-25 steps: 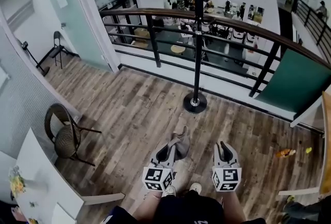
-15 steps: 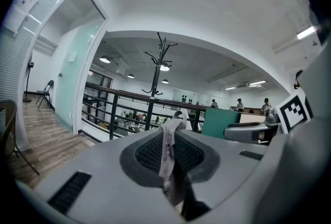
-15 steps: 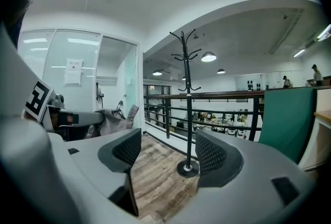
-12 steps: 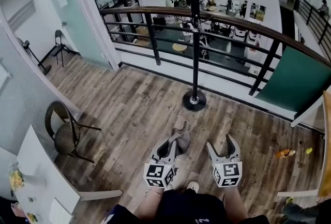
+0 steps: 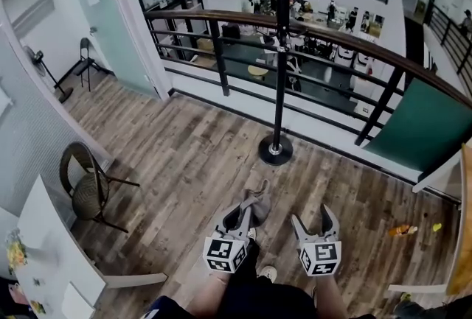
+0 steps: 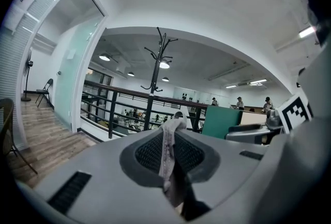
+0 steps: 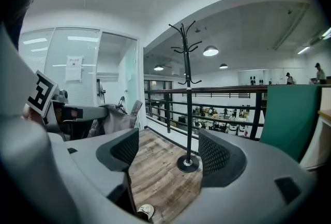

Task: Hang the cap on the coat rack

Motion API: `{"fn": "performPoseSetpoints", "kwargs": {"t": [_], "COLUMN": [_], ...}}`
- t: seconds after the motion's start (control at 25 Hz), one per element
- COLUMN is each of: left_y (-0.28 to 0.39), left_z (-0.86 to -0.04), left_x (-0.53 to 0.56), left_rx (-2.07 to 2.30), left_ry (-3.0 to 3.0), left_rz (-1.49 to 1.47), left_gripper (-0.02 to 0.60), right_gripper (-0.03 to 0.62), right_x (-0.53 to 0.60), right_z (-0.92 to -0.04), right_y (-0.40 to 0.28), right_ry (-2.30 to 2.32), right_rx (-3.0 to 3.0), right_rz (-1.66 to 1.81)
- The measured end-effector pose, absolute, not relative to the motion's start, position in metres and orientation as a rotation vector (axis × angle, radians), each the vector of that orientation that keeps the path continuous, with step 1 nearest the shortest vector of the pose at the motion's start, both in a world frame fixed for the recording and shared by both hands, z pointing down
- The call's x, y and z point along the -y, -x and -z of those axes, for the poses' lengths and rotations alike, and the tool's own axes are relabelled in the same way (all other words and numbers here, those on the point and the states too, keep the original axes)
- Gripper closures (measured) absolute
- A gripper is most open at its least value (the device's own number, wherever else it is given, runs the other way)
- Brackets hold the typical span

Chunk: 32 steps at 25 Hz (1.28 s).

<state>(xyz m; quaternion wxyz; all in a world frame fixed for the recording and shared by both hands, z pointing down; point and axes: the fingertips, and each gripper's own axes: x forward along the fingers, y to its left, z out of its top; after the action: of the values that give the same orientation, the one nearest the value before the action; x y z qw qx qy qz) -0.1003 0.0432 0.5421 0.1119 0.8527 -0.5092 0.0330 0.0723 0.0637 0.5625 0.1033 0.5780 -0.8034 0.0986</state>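
The floor (image 5: 184, 148) is grey-brown wood plank, bounded by a railing (image 5: 220, 52) of dark bars under a rounded wooden top rail, with an open hall beyond it.

The left gripper's (image 5: 245, 213) fingers (image 6: 147, 153), padded with black ribbed mesh, are pressed nearly together on a fold of the cap (image 6: 168, 145). The cap is soft greyish-tan cloth that stands up crumpled from between them (its full shape does not show). The right gripper's (image 5: 313, 216) fingers (image 7: 214, 154) have the same mesh pads and are spreading wide, with nothing between them. Through their gap only floor planks and the toe of a shoe (image 7: 144, 211) show. Both grippers are grey moulded plastic, each carrying a cube of black-and-white square markers. They are held low in front of the person, side by side and apart.

Ahead of them the coat rack (image 5: 280, 52) stands upright on the floor just inside the railing. It is a slim black pole on a round disc base, with curved hooks at the top. The cap is well apart from it, in the left gripper. To the left a rounded wicker chair (image 5: 82, 192) on thin dark legs sits near a white surface (image 5: 51, 236). To the right a flat green panel (image 5: 424, 126) stands by the railing.
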Motion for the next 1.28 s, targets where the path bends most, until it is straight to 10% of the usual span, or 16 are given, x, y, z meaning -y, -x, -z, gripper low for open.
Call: {"fn": "performPoseSetpoints", "kwargs": {"t": [1.28], "left_y": [0.107], "left_z": [-0.532], "left_x": [0.223], "left_rx": [1.285], "left_ry": [-2.563], "left_rz": [-0.041], "left_gripper": [0.536], "right_gripper": [0.246], "right_x": [0.168], "right_z": [-0.567], "right_y": [-0.049], "right_ry": [-1.945], "right_rx": [2.206], "right_rz": [-0.346]}}
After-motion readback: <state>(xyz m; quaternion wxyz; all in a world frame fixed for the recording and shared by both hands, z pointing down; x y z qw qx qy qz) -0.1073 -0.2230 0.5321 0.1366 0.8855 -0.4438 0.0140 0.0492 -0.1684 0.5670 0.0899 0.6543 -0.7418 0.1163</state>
